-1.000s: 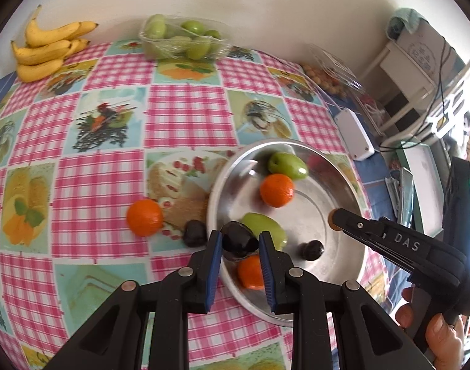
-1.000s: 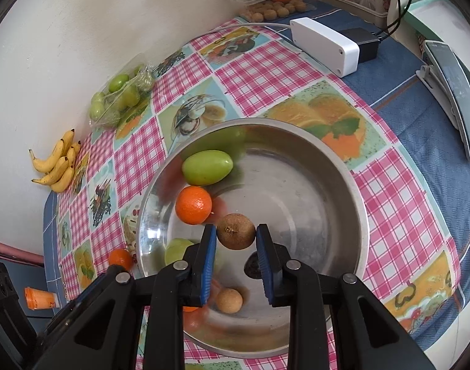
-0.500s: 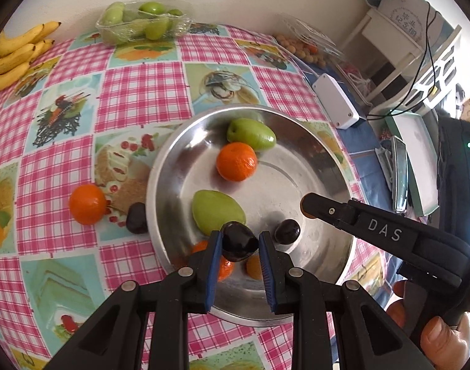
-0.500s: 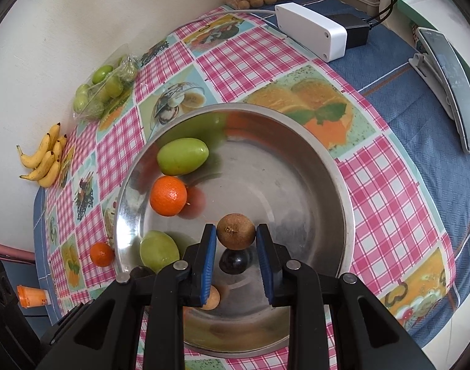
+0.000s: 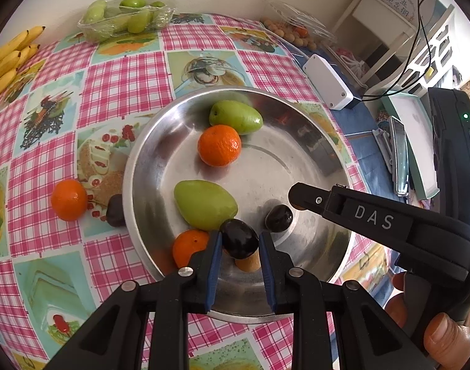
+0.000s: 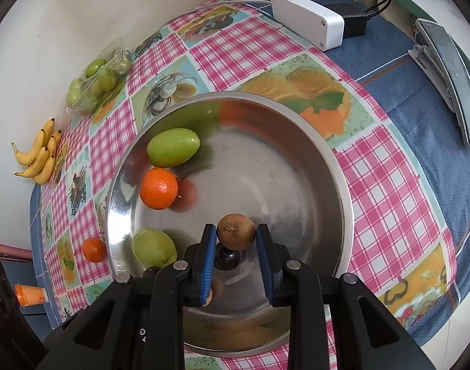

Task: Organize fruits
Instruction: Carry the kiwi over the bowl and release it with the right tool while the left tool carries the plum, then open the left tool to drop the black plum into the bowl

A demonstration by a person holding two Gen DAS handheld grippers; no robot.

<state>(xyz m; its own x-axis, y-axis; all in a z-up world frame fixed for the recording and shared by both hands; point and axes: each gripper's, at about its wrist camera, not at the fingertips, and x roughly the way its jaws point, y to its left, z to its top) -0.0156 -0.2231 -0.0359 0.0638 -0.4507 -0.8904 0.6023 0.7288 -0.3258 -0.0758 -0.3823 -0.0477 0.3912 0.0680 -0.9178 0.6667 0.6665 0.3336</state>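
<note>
At the table's far left edge lie bananas (image 5: 9, 58), with a clear pack of green fruit (image 5: 126, 15) along the far edge beside them. On the checked cloth (image 5: 123, 74), an orange (image 5: 68, 199) sits well left of the steel bowl (image 5: 136, 166), and a dark fruit (image 5: 115, 210) rests touching the bowl's left rim from outside.

Inside the bowl, a green fruit (image 5: 235, 117) lies toward the far wall with an orange (image 5: 219, 145) just in front of it, the two touching or nearly so. A second green fruit (image 5: 204, 204) lies near the left-front wall, and another orange (image 5: 188, 246) sits just in front of it by the near rim. A dark plum (image 5: 278, 217) rests on the bowl floor right of centre.

The left gripper (image 5: 238, 248) hangs over the bowl's near side, its blue pads pressed on a dark plum (image 5: 238, 238); a small tan fruit (image 5: 248, 263) shows on the bowl floor below it.

The right gripper (image 6: 236, 246) reaches in over the bowl's right side, closed on a brown round fruit (image 6: 236, 231) held above the bowl floor, directly over the plum lying there. A person's fingers (image 5: 447, 336) wrap its handle.

Beyond the bowl's right rim, on the blue cloth (image 6: 420, 98) at the table's right end, sit a white box (image 6: 307, 20) and, at the far corner, a clear tray of small brown fruit (image 5: 293, 30).
</note>
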